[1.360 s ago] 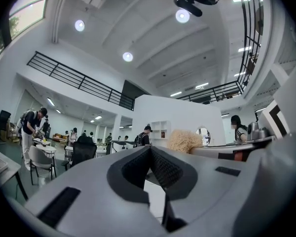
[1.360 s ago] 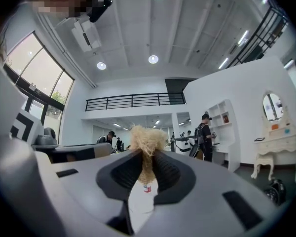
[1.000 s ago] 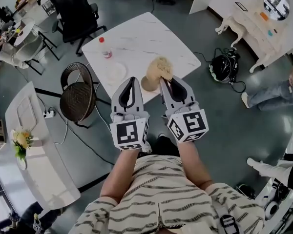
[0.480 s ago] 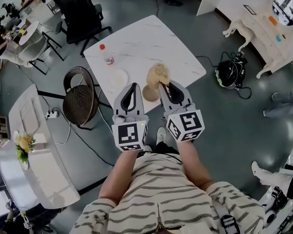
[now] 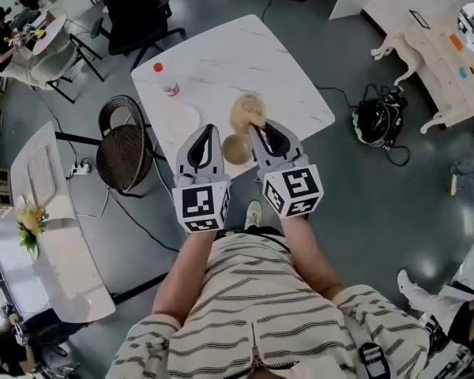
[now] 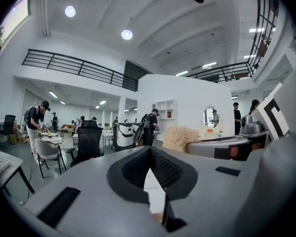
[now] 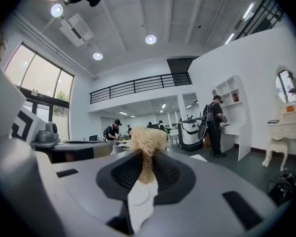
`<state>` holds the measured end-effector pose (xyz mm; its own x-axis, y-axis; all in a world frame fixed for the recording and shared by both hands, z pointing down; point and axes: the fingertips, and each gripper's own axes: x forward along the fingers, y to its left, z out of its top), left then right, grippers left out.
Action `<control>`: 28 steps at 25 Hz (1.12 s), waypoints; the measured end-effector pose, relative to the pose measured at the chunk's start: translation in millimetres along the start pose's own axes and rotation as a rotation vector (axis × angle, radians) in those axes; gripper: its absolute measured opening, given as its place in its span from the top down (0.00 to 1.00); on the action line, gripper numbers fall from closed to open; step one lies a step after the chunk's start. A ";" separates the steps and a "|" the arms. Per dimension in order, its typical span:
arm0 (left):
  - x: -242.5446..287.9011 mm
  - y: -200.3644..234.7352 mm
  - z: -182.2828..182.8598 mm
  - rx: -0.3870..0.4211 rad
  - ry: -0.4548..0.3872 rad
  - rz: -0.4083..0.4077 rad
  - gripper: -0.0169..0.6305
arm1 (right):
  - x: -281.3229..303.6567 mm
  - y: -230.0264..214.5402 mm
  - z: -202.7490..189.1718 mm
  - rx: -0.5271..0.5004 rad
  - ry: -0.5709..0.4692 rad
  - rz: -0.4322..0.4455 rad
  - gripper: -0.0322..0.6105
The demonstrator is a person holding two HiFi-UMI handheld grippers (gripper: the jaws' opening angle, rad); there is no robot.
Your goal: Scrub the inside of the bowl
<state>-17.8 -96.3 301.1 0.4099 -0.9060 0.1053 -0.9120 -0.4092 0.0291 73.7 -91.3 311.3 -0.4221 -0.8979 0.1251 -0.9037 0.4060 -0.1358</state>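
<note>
Head view is showing the right gripper [image 5: 257, 128] clamping a straw scrubber [image 5: 245, 110] beside the bowl [image 5: 235, 148] sitting at the near table [image 5: 221, 61] edge, while the left gripper [image 5: 208, 129] is holding its jaws together, empty.

Scrubber lifts clear of the bowl

My right gripper [image 5: 257, 128] has drawn the straw-coloured scrubber [image 5: 245, 110] back toward 12 o'clock. The scrubber covered part of the wooden bowl [image 5: 235, 148] before and now only meets its far rim. The round bowl now shows almost whole beside my left gripper [image 5: 208, 129].
</note>
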 end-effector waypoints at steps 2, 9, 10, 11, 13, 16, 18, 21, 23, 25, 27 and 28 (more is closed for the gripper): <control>5.1 0.9 -3.0 -0.011 0.006 0.016 0.97 | 5.3 -4.9 -1.4 0.002 0.004 0.016 0.84; 24.4 4.6 -13.7 -0.024 0.042 0.026 0.97 | 28.2 -15.6 -16.3 0.010 0.052 0.039 0.84; 27.4 6.9 -17.0 -0.027 0.050 0.023 0.97 | 31.4 -17.0 -18.3 0.010 0.057 0.035 0.84; 31.0 9.5 -20.7 -0.029 0.059 0.020 0.97 | 34.5 -18.2 -20.4 0.010 0.063 0.032 0.84; 37.8 14.8 -30.5 -0.035 0.088 0.013 0.97 | 39.1 -18.9 -26.9 0.012 0.084 0.027 0.84; 47.7 18.9 -49.5 -0.049 0.142 -0.001 0.97 | 46.0 -23.0 -41.1 0.025 0.121 0.014 0.84; 55.0 19.7 -63.1 -0.064 0.180 -0.014 0.97 | 52.3 -26.8 -51.3 0.031 0.147 0.006 0.84; 60.1 22.1 -82.7 -0.080 0.230 -0.026 0.97 | 58.8 -28.0 -66.5 0.036 0.184 0.001 0.84; 62.0 24.9 -93.1 -0.088 0.253 -0.028 0.97 | 62.0 -27.0 -75.5 0.038 0.205 0.001 0.84; 63.2 27.0 -102.9 -0.093 0.272 -0.029 0.97 | 64.0 -25.8 -84.5 0.040 0.224 0.002 0.84; 64.0 28.6 -112.8 -0.097 0.293 -0.031 0.97 | 64.9 -24.8 -92.9 0.039 0.243 0.001 0.84; 64.2 29.2 -117.6 -0.098 0.303 -0.031 0.97 | 65.1 -24.2 -96.9 0.038 0.252 0.001 0.84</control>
<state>-20.2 -153.8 425.6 0.4277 -0.8137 0.3938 -0.9023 -0.4107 0.1312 61.2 -143.1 417.9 -0.4321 -0.8244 0.3657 -0.9018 0.3964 -0.1720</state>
